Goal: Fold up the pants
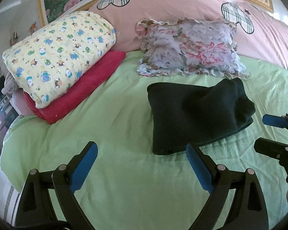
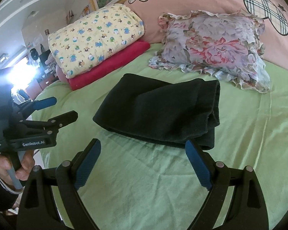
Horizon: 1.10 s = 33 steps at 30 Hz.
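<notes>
The dark pants (image 1: 197,113) lie folded in a compact bundle on the green bed sheet (image 1: 115,118). They also show in the right wrist view (image 2: 161,111). My left gripper (image 1: 142,149) is open and empty, just in front of the bundle's near left corner. It shows from the side in the right wrist view (image 2: 65,108), left of the pants. My right gripper (image 2: 143,147) is open and empty, close to the bundle's near edge. It shows at the right edge of the left wrist view (image 1: 259,132).
A floral pillow (image 1: 190,49) lies behind the pants. A yellow patterned quilt (image 1: 59,53) sits on a red blanket (image 1: 82,94) at the back left. A pink duvet (image 1: 172,5) runs along the headboard. The bed's left edge (image 1: 5,149) drops off.
</notes>
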Each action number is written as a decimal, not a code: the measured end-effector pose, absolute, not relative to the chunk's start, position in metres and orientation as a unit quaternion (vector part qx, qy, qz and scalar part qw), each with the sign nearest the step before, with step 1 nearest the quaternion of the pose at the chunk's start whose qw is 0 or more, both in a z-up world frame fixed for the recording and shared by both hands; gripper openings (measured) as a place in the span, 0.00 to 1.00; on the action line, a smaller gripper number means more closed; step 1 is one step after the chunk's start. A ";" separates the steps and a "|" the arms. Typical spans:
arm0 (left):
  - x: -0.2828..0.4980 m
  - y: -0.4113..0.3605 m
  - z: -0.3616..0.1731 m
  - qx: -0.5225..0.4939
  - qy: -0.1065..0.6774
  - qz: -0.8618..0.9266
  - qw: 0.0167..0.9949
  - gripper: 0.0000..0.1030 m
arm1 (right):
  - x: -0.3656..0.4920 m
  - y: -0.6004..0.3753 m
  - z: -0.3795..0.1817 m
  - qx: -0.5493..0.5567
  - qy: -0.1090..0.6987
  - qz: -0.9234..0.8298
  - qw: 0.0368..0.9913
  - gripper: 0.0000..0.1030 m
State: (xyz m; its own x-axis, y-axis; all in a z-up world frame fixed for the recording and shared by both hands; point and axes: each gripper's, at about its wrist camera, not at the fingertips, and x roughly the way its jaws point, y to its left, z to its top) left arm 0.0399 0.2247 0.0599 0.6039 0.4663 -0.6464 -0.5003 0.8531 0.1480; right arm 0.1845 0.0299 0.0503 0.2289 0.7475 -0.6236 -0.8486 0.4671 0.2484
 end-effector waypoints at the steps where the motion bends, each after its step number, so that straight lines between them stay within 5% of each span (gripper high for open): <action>1: 0.041 0.226 0.059 -0.026 0.355 0.269 0.895 0.91 | 0.185 0.031 0.050 -0.073 0.352 0.511 0.781 0.87; 33: 0.063 0.243 0.039 -0.036 0.375 0.274 0.885 0.91 | 0.199 0.050 0.036 -0.094 0.356 0.516 0.773 0.87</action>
State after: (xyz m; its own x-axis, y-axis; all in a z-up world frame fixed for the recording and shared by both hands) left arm 0.0628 0.2429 0.0385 0.5693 0.4576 -0.6830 -0.5110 0.8478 0.1421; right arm 0.1993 0.0503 0.0358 0.2142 0.7310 -0.6479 -0.8649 0.4501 0.2219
